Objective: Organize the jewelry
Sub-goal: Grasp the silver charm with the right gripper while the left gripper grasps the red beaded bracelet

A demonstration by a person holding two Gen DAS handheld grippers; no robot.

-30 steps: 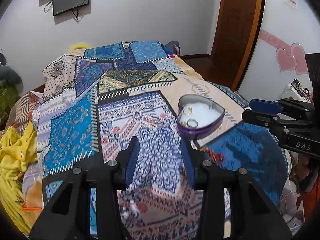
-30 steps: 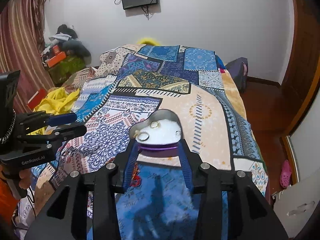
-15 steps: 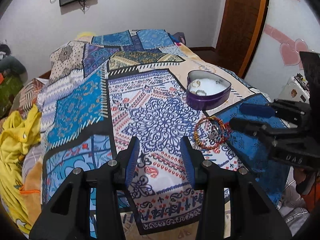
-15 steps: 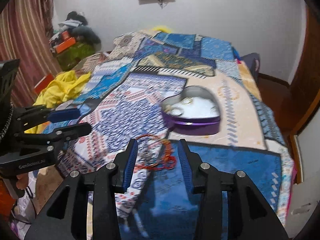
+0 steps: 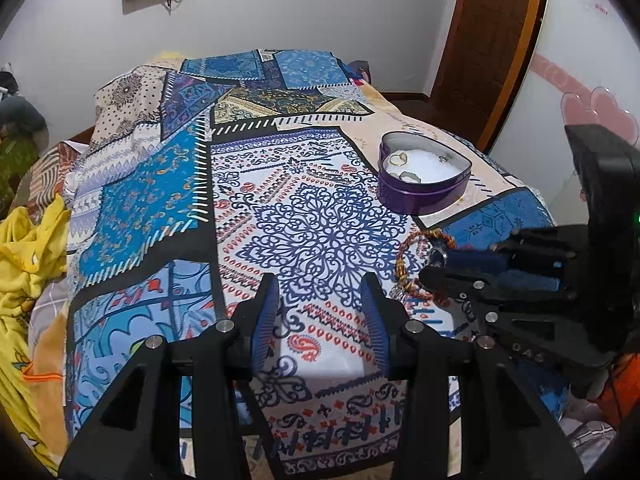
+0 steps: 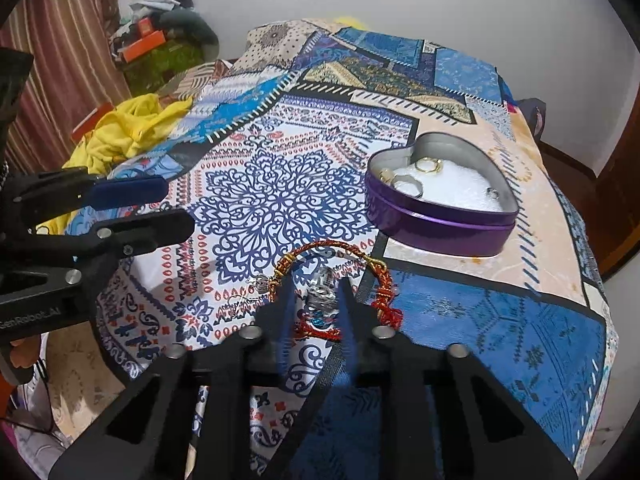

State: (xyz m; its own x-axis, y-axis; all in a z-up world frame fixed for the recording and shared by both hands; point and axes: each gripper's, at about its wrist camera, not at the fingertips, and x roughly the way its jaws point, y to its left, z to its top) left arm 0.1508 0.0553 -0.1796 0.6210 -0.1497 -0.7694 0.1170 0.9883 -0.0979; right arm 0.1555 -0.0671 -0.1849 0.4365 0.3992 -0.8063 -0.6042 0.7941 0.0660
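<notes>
A purple heart-shaped tin (image 6: 442,200) with white padding holds several rings on the patterned bedspread; it also shows in the left wrist view (image 5: 424,178). A red and gold bangle (image 6: 340,256) lies in front of it with small silver pieces, and shows in the left wrist view (image 5: 408,258). My right gripper (image 6: 316,296) is low over this pile, its jaws narrowed around a silver ring (image 6: 322,284); contact is unclear. It appears in the left wrist view (image 5: 460,262). My left gripper (image 5: 320,300) is open and empty above the bedspread, left of the pile, and appears in the right wrist view (image 6: 176,208).
A yellow cloth (image 6: 128,128) lies at the bed's left side. Clutter (image 6: 160,36) is piled by the striped curtain. A wooden door (image 5: 492,40) stands right of the bed. The bed's front edge (image 5: 320,464) is close under my left gripper.
Both grippers pulled back and down from the tin toward the bed's front. The right gripper dropped onto the bangle pile and its jaws narrowed around the silver ring.
</notes>
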